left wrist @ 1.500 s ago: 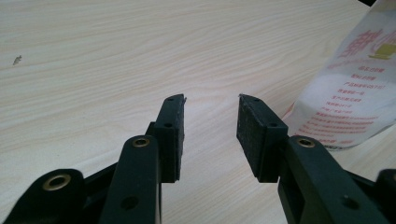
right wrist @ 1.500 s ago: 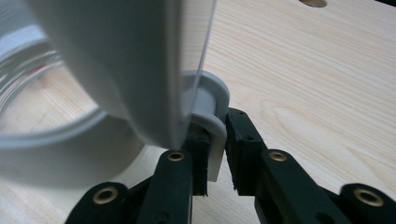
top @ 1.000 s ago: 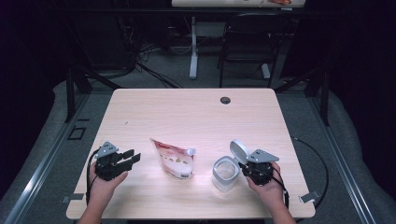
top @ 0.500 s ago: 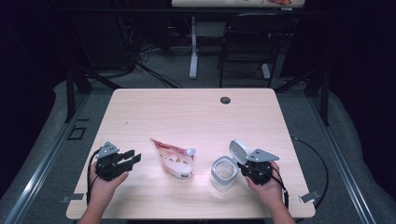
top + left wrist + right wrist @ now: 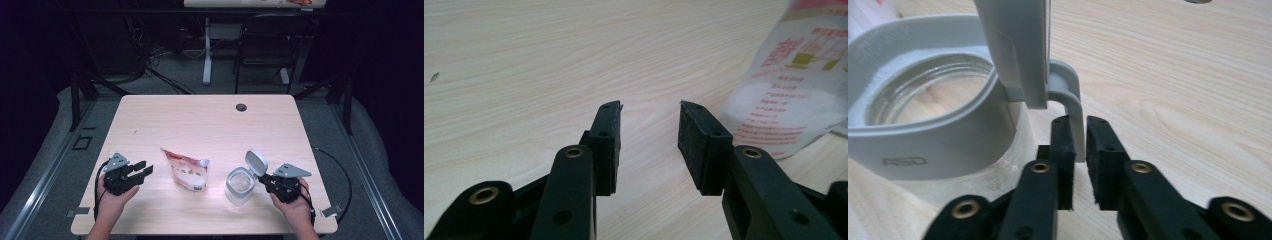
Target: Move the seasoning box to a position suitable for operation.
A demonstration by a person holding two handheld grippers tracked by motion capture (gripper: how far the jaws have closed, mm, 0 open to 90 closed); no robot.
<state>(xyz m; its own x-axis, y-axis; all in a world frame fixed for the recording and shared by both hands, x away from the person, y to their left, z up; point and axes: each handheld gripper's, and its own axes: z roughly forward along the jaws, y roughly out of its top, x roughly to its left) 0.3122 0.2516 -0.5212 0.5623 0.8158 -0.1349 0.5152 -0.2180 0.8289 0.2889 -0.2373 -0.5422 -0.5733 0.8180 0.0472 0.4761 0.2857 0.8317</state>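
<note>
A clear jar [image 5: 239,186] with a grey rim stands at the front right of the table, its flip lid [image 5: 256,163] raised. In the right gripper view the jar [image 5: 923,135] is close at the left. The lid's curved grey tab [image 5: 1070,90] hangs down between my right gripper's [image 5: 1079,120] pads, which have just been closing and pinch it. That right gripper [image 5: 264,181] points left at the jar. A white and red spouted pouch [image 5: 186,171] stands mid-front. My left gripper [image 5: 144,169] lies to the left of it, open and empty [image 5: 650,107], with the pouch [image 5: 794,85] ahead on the right.
The wooden table [image 5: 210,125] has a round cable hole [image 5: 241,107] near its far edge. Behind the table stand a chair [image 5: 265,50] and a desk leg [image 5: 206,50]. A cable [image 5: 345,175] loops off the table's right edge.
My right gripper has shifted slightly by the jar's lid tab. The jar, the pouch and the left gripper have stayed where they were.
</note>
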